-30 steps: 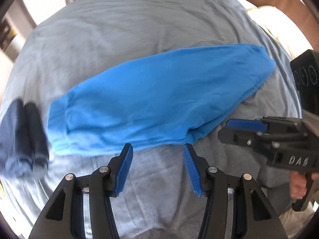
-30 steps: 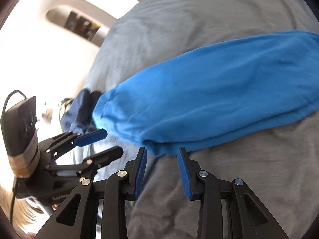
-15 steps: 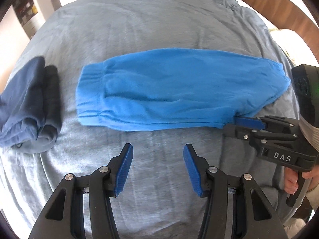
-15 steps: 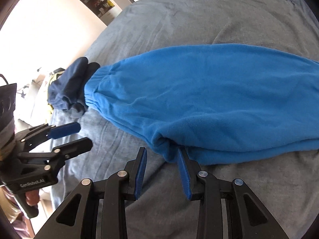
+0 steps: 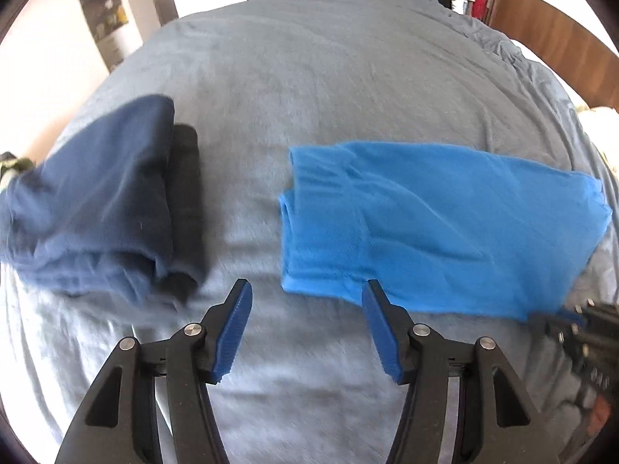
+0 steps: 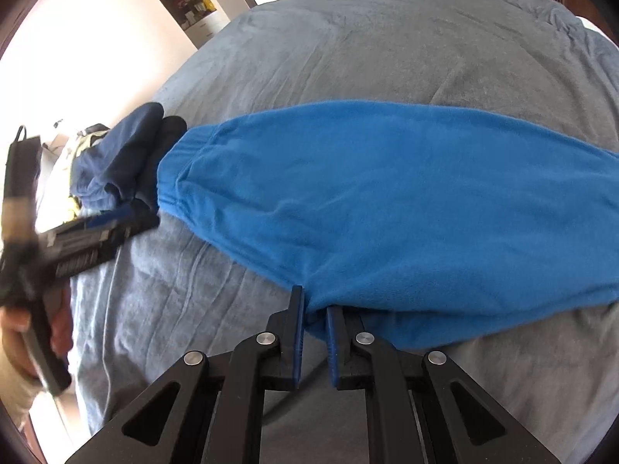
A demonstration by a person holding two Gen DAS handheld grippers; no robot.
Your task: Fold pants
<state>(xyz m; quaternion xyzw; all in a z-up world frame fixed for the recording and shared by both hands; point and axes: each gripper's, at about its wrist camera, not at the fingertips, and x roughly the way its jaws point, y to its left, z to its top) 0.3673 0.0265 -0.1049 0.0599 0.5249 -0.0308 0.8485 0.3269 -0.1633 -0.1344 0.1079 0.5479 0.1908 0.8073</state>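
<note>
Bright blue pants (image 5: 437,224) lie folded lengthwise across the grey bed, waistband to the left. In the right wrist view they fill the middle (image 6: 387,208). My left gripper (image 5: 305,324) is open and empty, just in front of the waistband's near corner. My right gripper (image 6: 313,317) has closed on the near edge of the blue pants, with cloth between its pads. It shows blurred at the right edge of the left wrist view (image 5: 576,328). The left gripper shows blurred in the right wrist view (image 6: 77,239).
A folded pile of dark navy clothes (image 5: 100,208) lies on the grey bedsheet (image 5: 309,77) to the left of the pants, also in the right wrist view (image 6: 123,158). A wooden headboard (image 5: 561,50) stands at the far right. Shelves and hanging clothes are behind the bed.
My left gripper has swung left toward the waistband end, bringing the navy pile into fuller view. My right gripper has closed its jaws onto the near edge of the blue pants.
</note>
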